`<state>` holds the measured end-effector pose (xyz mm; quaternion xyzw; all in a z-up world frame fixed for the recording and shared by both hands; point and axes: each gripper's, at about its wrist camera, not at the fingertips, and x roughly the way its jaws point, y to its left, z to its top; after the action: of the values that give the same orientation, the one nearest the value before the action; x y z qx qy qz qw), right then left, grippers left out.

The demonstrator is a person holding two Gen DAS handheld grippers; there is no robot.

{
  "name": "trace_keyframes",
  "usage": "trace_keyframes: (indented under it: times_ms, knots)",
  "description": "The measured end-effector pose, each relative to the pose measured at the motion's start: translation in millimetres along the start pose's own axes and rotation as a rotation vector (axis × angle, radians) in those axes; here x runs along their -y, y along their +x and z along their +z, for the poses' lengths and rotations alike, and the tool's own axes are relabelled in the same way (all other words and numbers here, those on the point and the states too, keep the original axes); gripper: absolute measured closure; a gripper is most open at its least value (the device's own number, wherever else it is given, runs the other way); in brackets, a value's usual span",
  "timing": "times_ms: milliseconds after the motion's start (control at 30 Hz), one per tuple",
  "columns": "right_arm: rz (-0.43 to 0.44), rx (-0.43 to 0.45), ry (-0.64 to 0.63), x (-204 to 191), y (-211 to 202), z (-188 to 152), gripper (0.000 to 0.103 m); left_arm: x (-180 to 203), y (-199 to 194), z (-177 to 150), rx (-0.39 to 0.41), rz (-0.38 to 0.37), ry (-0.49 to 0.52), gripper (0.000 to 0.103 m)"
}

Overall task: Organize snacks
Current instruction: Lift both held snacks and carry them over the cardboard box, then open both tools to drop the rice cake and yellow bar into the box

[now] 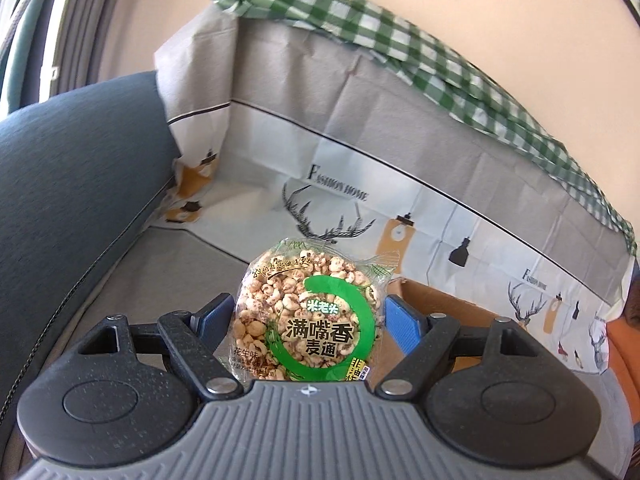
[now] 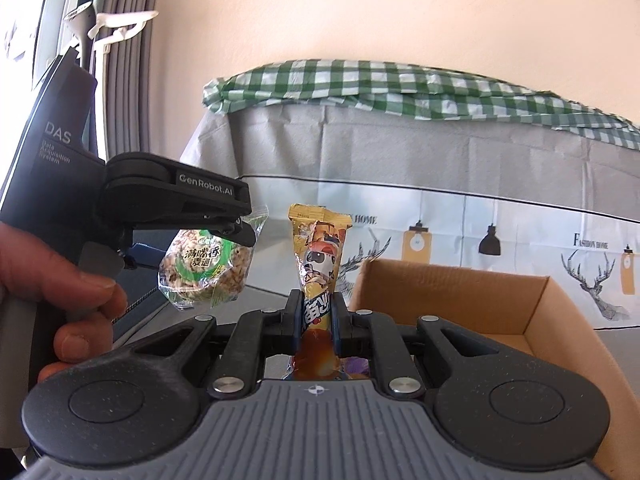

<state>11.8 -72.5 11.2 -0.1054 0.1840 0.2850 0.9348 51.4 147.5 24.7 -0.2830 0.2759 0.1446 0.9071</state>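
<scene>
My left gripper (image 1: 308,312) is shut on a round puffed-grain snack pack (image 1: 308,316) with a green ring label, held upright in the air. It also shows in the right wrist view (image 2: 204,270), hanging from the left gripper (image 2: 224,236) at the left. My right gripper (image 2: 317,312) is shut on a yellow snack packet (image 2: 320,256) that stands upright between its fingers. An open cardboard box (image 2: 536,320) lies just right of the right gripper; its corner shows in the left wrist view (image 1: 448,304).
A table draped in a grey and white deer-print cloth (image 2: 440,184) with a green checked cover (image 2: 400,92) stands behind. A dark blue cushion (image 1: 68,184) lies at the left. Curtains (image 2: 120,80) hang at the far left.
</scene>
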Motion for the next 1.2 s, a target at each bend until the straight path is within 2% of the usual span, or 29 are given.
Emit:
trace_keyframes:
  times_ms: [267,500,533,600,633,700,733,767,900,1000,1200]
  knots:
    - [-0.071,0.056,0.046,29,-12,5,0.089,34,-1,-6,0.046,-0.08,0.09,0.018]
    - [-0.241,0.099,0.161,75,-18,8,0.089,67,4,-18,0.056,-0.155,0.125,0.018]
    - [-0.271,0.107,0.18,83,-19,8,0.089,72,3,-20,0.066,-0.174,0.13,0.018]
    - [-0.344,0.119,0.203,99,-21,7,0.088,83,-2,-22,0.1,-0.259,0.146,0.016]
    - [-0.389,0.121,0.205,105,-20,6,0.087,89,-5,-24,0.119,-0.311,0.162,0.009]
    - [-0.464,0.111,0.214,118,-17,4,0.057,97,-9,-28,0.158,-0.376,0.191,0.0]
    - [-0.498,0.109,0.229,124,-17,2,0.026,100,-11,-30,0.179,-0.375,0.204,0.001]
    - [-0.517,0.11,0.246,130,-17,1,0.012,102,-11,-31,0.184,-0.368,0.217,0.001]
    - [-0.519,0.099,0.284,143,-19,-3,0.01,91,-7,-27,0.161,-0.341,0.167,0.001]
    - [-0.495,0.084,0.303,146,-18,-4,0.002,80,-9,-23,0.162,-0.324,0.129,0.001]
    - [-0.403,0.021,0.319,141,-25,4,0.001,78,-38,-34,0.212,-0.236,0.227,0.001]
